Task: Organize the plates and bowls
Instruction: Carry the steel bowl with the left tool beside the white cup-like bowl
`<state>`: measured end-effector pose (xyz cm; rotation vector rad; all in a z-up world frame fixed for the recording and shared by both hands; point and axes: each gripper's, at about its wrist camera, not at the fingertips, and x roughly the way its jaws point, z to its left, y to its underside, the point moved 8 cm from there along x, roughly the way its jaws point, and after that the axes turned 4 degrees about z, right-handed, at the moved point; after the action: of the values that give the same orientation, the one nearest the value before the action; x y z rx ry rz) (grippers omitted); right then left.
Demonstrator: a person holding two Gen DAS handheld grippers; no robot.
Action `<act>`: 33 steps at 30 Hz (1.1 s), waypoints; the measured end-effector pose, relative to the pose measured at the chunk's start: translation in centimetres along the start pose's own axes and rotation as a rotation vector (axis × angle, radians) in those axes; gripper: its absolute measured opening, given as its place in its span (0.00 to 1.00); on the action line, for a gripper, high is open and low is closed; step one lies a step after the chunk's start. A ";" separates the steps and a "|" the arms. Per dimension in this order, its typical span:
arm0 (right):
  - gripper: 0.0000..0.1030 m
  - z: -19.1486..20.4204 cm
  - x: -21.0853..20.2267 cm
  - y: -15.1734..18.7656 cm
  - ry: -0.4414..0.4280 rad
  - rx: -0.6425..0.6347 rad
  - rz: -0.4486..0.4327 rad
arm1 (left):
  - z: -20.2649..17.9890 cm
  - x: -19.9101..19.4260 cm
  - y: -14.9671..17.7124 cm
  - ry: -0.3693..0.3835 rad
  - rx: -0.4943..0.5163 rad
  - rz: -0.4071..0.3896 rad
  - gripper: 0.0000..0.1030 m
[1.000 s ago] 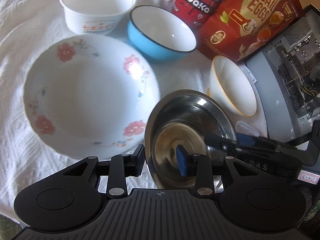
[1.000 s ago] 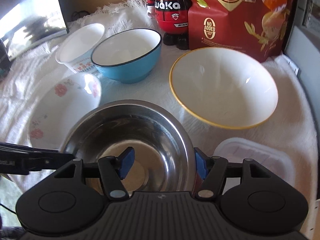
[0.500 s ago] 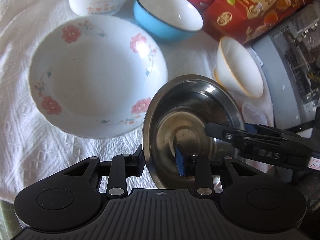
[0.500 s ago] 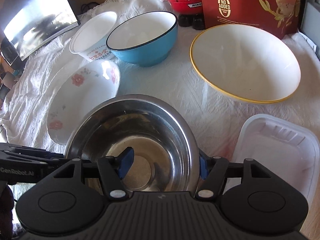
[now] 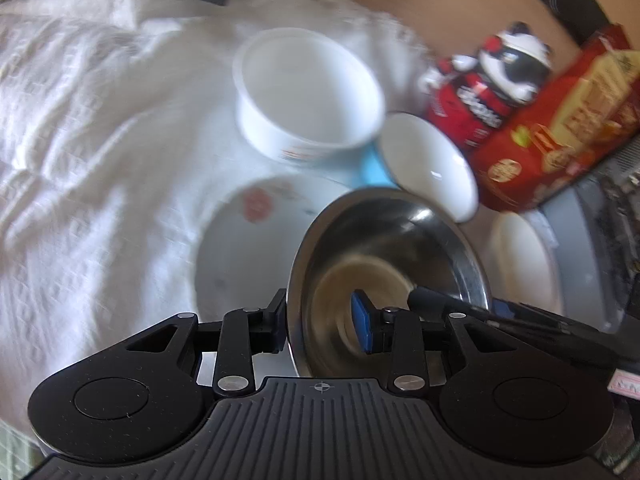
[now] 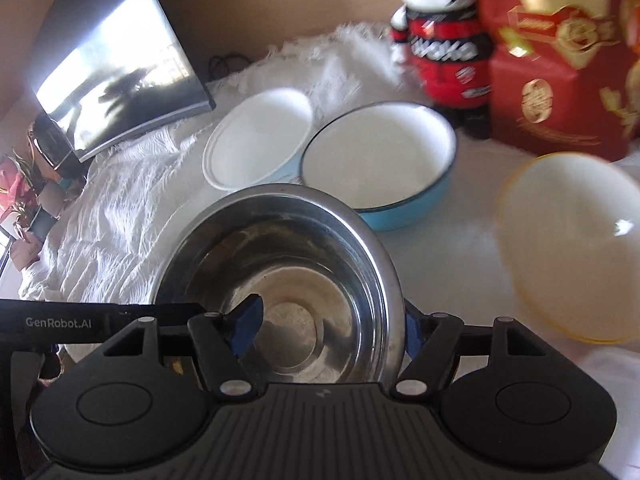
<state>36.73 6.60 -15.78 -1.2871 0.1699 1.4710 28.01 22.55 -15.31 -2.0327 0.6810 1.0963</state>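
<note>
A steel bowl (image 5: 396, 240) is held off the cloth by both grippers. My left gripper (image 5: 322, 326) straddles its left rim, one finger outside, one inside. My right gripper (image 6: 332, 328) straddles its right rim; the bowl also shows in the right wrist view (image 6: 288, 264). Below and behind it lies a flowered plate (image 5: 248, 240). Further back stand a white tub (image 5: 308, 92), a blue bowl (image 6: 380, 164) and a yellow-rimmed bowl (image 6: 568, 248). Whether the jaws press the rim or only straddle it is unclear.
A white cloth (image 5: 80, 160) covers the table. A panda bottle (image 6: 444, 44) and a red snack bag (image 6: 560, 56) stand at the back right. A dark monitor (image 6: 120, 64) leans at the back left.
Both grippers have lifted the steel bowl and tilted upward; the view has swung toward the back of the table. The flowered plate now sits lower and partly behind the bowl.
</note>
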 end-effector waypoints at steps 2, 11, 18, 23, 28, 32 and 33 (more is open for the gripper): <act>0.69 1.0 1.7 -0.1 0.011 -0.004 0.011 | 1.1 0.5 -0.6 -0.025 0.001 -0.002 0.34; 0.69 3.8 4.9 -0.4 0.132 -0.133 -0.003 | 3.9 2.0 -1.4 -0.096 0.056 -0.028 0.26; 0.69 3.5 4.3 -0.9 0.208 -0.205 -0.063 | 4.0 2.3 -1.6 -0.091 0.165 -0.052 0.22; 0.73 1.4 5.8 0.0 0.156 -0.069 0.020 | 4.0 2.7 -2.0 -0.091 0.184 -0.057 0.18; 0.75 0.7 7.7 1.4 0.065 0.032 0.114 | 3.7 2.1 -1.8 -0.066 0.172 -0.023 0.23; 0.80 1.1 7.9 1.9 0.085 0.000 0.109 | 4.3 1.4 -1.8 -0.061 0.169 -0.033 0.23; 0.83 1.3 8.0 1.9 0.085 -0.008 0.115 | 4.4 1.4 -1.8 -0.056 0.166 -0.033 0.23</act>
<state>36.16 11.73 -22.31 -1.3667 0.2989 1.5159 27.90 26.99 -17.56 -1.8594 0.6837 1.0387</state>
